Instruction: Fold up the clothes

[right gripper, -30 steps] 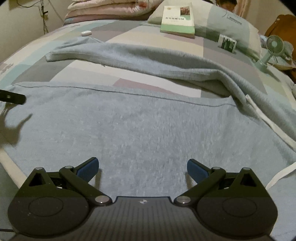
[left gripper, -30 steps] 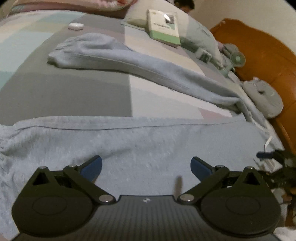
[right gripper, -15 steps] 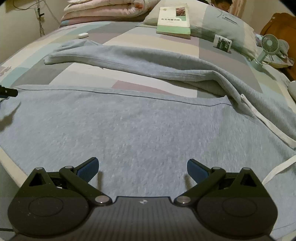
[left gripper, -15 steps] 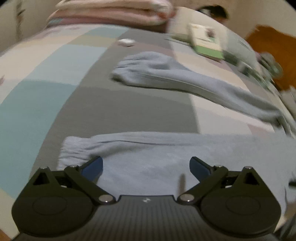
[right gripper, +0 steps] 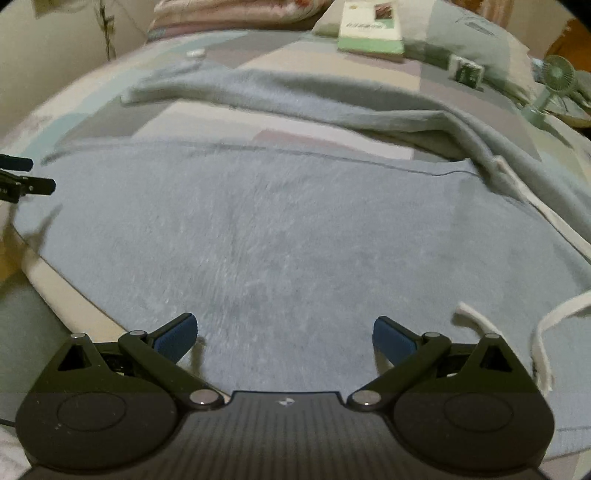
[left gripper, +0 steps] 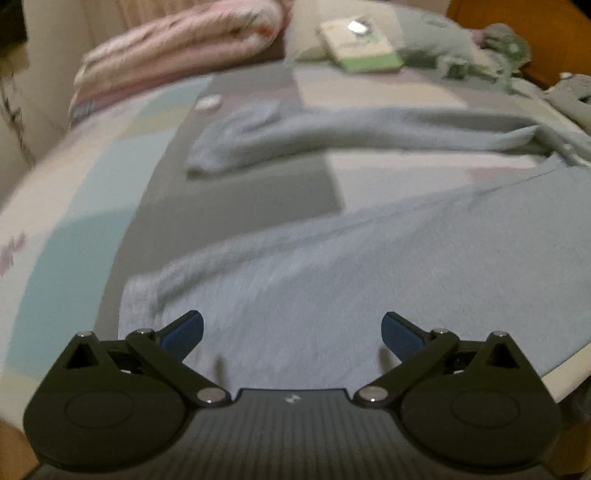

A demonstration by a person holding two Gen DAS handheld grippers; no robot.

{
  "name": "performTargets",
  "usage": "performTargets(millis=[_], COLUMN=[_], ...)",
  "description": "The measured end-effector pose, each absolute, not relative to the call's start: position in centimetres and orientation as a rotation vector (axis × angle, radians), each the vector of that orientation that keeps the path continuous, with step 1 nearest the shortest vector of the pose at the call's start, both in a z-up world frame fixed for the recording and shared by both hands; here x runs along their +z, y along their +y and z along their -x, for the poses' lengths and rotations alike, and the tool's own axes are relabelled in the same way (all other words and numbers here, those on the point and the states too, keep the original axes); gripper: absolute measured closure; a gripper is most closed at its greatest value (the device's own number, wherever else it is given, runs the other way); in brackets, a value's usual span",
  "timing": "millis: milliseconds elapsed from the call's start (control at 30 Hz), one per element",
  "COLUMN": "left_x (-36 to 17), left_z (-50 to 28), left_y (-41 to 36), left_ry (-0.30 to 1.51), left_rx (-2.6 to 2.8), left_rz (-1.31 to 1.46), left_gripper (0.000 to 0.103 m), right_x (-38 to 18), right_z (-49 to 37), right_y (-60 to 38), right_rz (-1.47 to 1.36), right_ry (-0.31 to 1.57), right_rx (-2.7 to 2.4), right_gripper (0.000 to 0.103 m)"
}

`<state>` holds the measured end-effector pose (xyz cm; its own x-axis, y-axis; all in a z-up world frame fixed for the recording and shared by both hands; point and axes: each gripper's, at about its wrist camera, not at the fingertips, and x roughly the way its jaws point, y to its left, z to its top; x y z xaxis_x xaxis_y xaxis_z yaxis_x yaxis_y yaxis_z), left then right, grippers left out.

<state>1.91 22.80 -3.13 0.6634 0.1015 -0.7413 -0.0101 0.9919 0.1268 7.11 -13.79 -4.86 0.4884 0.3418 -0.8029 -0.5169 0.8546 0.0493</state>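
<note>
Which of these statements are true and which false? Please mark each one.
1. Both claws are open. True: left claw and right claw grip nothing.
2. The light blue sweatpants lie spread on the bed. True.
3. The book lies on the floor. False: it rests by the pillow.
4. The small fan stands on the sweatpants. False: it stands apart, beyond them.
</note>
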Motion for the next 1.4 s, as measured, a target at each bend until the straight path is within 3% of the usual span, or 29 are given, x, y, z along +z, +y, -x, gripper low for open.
performTargets(millis=[333, 667, 867, 1100, 1267, 1400], left_x=[0.8, -3.9, -7.4, -6.8, -5.0, -5.8], left_z=[-6.4, -10.7, -8.6, -7.4, -8.5, -9.6], left_y=[8.6, -6.7, -8.0, -7.7, -10.6, -13.6], left_ry=[0.723, 0.807, 0.869, 0.913, 0.813, 0.796], left_rx=[-0.241, -0.478, -0.435, -0.414, -0.441, -0.499], left_rz=[-0.202, -0.190, -0.239, -0.301, -0.340, -0.348], left_gripper=[0.001, 0.001, 0.001, 0.001, 0.001, 0.001], right_x=[-3.0, -6.9, -7.4, -6.3, -4.3, -5.7], right_z=[-8.6, -12.9, -9.6, -8.9, -9.8, -12.4], right_y=[-27.7, -38.9, -39.8, -40.2, -39.8, -37.9], right_rz=[0.147, 0.038, 0.057, 0.105, 0.095, 0.108], right_ry=[0.810, 0.906, 0.887, 0.916, 0.812, 0.830], right_rx=[0.202, 0.099, 0.118, 0.156, 0.178, 0.229], right_gripper=[0.000, 0.000, 0.000, 0.000, 0.000, 0.000])
